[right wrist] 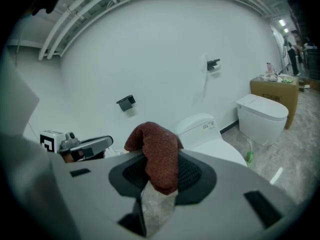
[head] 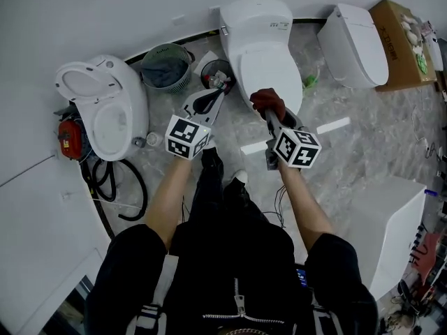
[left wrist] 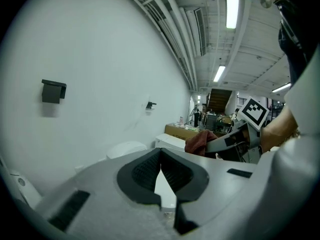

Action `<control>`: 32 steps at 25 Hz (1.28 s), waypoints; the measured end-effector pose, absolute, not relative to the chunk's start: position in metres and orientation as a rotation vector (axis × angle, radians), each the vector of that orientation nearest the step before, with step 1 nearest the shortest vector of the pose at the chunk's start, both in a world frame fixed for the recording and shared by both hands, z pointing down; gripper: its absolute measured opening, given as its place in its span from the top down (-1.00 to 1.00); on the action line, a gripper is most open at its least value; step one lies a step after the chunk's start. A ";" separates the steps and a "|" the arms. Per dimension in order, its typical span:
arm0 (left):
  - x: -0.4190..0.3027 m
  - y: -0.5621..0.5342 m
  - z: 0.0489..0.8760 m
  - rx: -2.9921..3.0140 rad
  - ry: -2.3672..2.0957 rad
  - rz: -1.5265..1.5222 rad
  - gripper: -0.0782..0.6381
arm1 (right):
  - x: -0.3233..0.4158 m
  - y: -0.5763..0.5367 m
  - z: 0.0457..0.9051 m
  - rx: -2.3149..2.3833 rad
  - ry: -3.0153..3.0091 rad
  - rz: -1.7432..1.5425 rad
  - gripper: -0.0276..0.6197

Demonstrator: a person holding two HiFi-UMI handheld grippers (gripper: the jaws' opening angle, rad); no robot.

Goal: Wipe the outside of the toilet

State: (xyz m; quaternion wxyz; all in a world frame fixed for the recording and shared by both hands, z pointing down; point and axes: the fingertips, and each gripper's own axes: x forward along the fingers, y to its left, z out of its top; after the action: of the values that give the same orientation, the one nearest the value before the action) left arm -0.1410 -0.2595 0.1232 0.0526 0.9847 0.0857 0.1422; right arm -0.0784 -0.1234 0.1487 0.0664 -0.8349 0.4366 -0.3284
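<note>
Nearest, in the head view: the person's two bare forearms reach forward over dark clothing, one gripper in each hand.

Left gripper [head: 214, 95]: its own view shows the two dark ribbed pads [left wrist: 175, 173] met at the tips, with nothing between them. It is held over the marbled floor [head: 349, 138], just left of the toilet's front.

Right gripper [head: 269, 116]: its jaws are clamped on a red-brown cloth [right wrist: 156, 154]. The cloth bunches up above the pads and a short end hangs down between them. In the head view the cloth [head: 267, 102] sits against the front edge of the toilet's closed lid. Whether it touches cannot be told.

The toilet [head: 262, 51] is white, lid down, with its tank against the wall. It stands straight ahead of both grippers.

Beside it to the left are a dark round holder [head: 218, 75] and a mesh bin [head: 166, 67]. Further left is a second toilet [head: 105, 107] with its lid raised. Black cables [head: 115, 187] coil on the floor near its base.

To the right stands a third white toilet [head: 353, 44], then a cardboard box [head: 401, 44].

Farthest, in the right gripper view, two small dark brackets [right wrist: 126, 102] are fixed on the white wall [right wrist: 165, 49].
</note>
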 end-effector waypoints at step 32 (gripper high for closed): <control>-0.042 -0.419 0.391 2.834 0.362 0.565 0.78 | -0.002 -0.314 0.452 -2.428 1.130 -1.425 0.56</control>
State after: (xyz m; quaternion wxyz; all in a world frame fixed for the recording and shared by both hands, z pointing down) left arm -0.0419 -0.4185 0.3913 0.1145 0.9667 0.1234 0.1928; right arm -0.0018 -0.3138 0.4518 0.0542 -0.7992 0.3720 -0.4690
